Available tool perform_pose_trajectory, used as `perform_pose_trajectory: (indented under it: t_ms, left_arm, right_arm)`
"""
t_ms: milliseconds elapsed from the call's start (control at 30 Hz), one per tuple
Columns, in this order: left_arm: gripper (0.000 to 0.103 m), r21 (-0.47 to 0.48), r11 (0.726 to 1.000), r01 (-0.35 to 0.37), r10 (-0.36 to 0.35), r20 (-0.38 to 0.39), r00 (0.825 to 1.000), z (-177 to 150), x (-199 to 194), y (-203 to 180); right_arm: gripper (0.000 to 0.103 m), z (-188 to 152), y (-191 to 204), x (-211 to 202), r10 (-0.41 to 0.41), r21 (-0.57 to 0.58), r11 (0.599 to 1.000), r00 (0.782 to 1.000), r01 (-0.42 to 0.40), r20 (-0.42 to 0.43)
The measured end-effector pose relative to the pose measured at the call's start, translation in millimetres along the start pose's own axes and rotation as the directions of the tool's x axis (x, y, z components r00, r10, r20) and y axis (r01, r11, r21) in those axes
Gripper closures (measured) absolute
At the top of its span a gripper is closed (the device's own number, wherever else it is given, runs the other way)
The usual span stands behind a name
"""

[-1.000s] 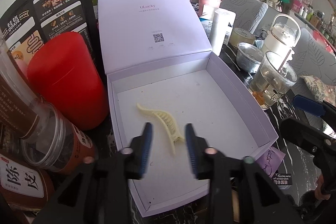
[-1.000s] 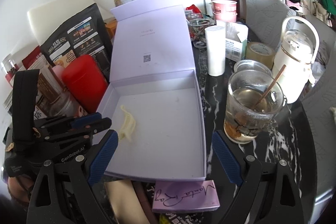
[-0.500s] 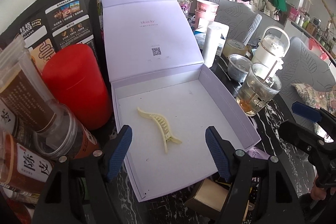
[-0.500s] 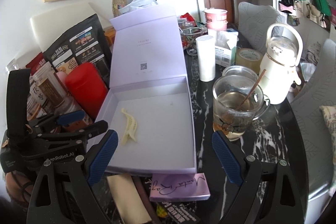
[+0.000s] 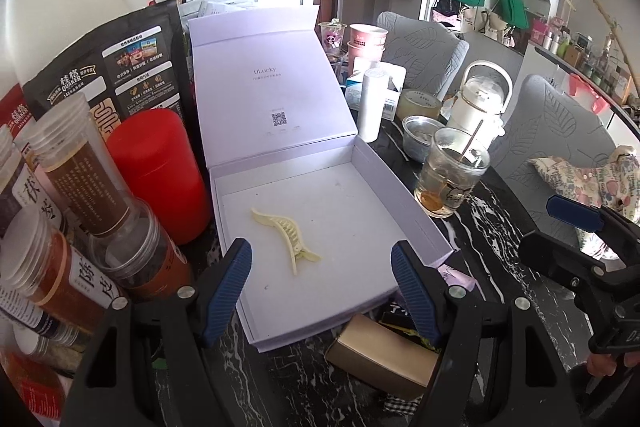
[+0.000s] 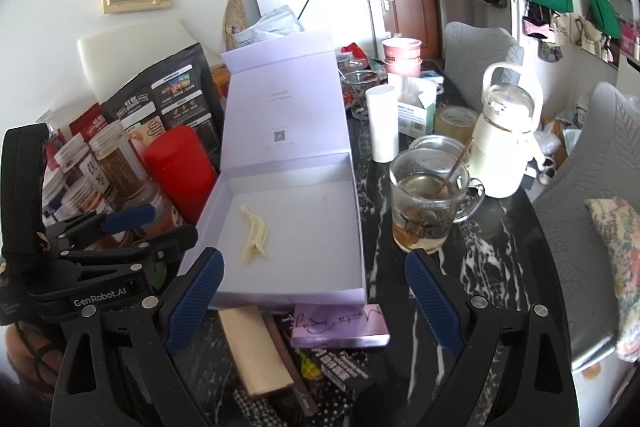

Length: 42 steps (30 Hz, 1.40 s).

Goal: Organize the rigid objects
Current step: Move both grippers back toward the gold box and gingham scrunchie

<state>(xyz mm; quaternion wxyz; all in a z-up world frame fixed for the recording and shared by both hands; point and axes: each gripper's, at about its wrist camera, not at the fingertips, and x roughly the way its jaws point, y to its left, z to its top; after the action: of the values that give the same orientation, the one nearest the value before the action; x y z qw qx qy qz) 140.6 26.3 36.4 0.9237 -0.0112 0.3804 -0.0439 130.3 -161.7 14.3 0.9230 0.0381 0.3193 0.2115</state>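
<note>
A cream hair clip lies loose on the floor of an open lavender box, towards its left side. The box lid stands up at the back. My left gripper hangs over the box's near edge, open, with nothing between its blue pads; the clip sits just beyond them. My right gripper is open too and holds nothing, above the near edge of the box. A gold box and a small purple box lie on the table in front of the lavender box.
A red canister and several jars crowd the box's left side. A glass mug with a stirrer, a white kettle and a white cylinder stand to the right on the black marble table.
My left gripper has opened and let go of the hair clip, which now rests in the box. Both grippers have pulled back and up from the box.
</note>
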Motion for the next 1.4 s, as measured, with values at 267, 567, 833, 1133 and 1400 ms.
perform_pose_trajectory:
  t_ms: [267, 567, 833, 1133, 1400]
  left_arm:
    - [0.031, 0.020, 1.000, -0.003, 0.003, 0.015, 1.000, -14, -22, -11]
    - [0.031, 0.022, 1.000, -0.009, 0.009, -0.009, 1.000, -31, -32, -19]
    - [0.031, 0.025, 1.000, 0.012, -0.011, -0.041, 0.999, -49, -32, -21]
    - [0.031, 0.035, 0.999, 0.023, -0.020, -0.071, 0.997, -67, -34, -20]
    - [0.031, 0.044, 0.997, 0.071, -0.067, -0.087, 0.994, -82, -37, -19]
  right_arm:
    - [0.007, -14, 1, -25, -0.012, 0.002, 1.000, 1.000, 0.012, 0.023]
    - [0.005, -32, 3, -45, -0.029, 0.007, 1.000, 0.999, 0.029, 0.031]
    - [0.004, -50, 4, -53, -0.038, 0.019, 0.999, 0.999, 0.037, 0.017]
    - [0.004, -75, 4, -52, -0.033, 0.046, 0.998, 0.999, 0.034, -0.016]
    - [0.004, -98, 5, -43, -0.023, 0.075, 0.997, 0.998, 0.027, -0.052]
